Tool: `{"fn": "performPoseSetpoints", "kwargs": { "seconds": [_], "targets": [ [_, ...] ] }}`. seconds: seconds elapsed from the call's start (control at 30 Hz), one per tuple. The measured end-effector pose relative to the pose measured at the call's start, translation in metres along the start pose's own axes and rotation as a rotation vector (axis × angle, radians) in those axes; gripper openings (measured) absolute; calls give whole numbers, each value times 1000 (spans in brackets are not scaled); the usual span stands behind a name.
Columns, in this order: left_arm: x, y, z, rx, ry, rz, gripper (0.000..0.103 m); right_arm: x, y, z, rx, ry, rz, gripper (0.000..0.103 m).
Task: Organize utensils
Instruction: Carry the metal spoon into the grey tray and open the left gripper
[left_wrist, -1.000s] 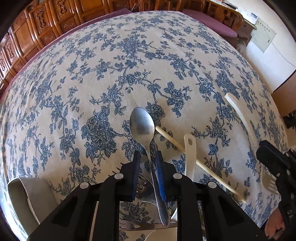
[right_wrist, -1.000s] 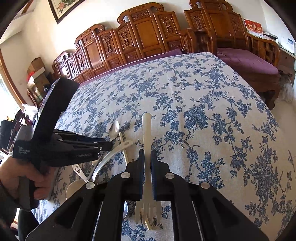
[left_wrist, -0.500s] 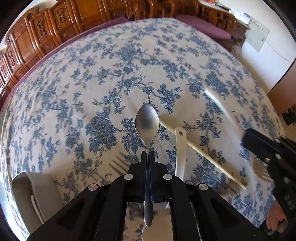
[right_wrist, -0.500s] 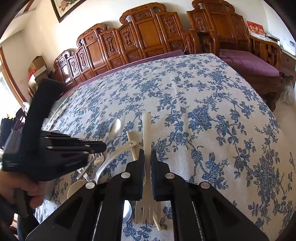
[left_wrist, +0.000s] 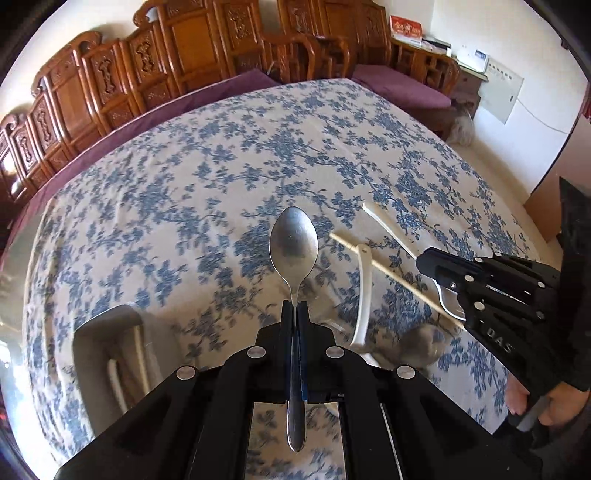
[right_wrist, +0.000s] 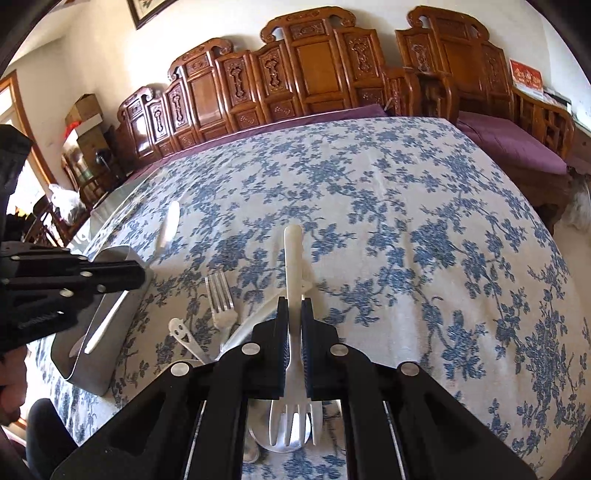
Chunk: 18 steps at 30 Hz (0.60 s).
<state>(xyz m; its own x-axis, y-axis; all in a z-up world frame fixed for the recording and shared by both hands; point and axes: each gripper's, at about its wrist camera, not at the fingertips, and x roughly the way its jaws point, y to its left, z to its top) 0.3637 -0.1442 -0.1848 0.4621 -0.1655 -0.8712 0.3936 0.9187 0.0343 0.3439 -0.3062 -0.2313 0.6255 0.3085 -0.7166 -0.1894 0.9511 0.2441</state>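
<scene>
Dull metal spoon (left_wrist: 293, 251), matt cloth tablecloth (left_wrist: 221, 177)

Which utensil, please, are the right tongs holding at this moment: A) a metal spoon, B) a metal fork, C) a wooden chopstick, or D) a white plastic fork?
D: in the right wrist view the right tongs are shut on the white plastic fork, handle pointing away and tines toward the camera, while the metal spoon sits in the left tongs.

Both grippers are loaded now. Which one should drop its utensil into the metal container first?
Left, probably. The left gripper, shut on the metal spoon, hangs right beside the metal container; the right gripper holds the white fork farther away.
</scene>
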Motion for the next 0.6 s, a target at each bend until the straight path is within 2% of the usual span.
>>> {"fn": "performPoseSetpoints", "kwargs": {
  "seconds": [0.17, 0.47, 0.6],
  "targets": [
    [-14, 18, -13, -16, -14, 18, 2, -2, 17, -2, -16, -2, 5, 8],
    [-29, 50, -37, -58, -24, 38, 2, -8, 66, -10, -138, -10, 15, 8],
    [-33, 64, -47, -77, -28, 42, 2, -3, 76, -13, -170, 6, 19, 8]
  ]
}}
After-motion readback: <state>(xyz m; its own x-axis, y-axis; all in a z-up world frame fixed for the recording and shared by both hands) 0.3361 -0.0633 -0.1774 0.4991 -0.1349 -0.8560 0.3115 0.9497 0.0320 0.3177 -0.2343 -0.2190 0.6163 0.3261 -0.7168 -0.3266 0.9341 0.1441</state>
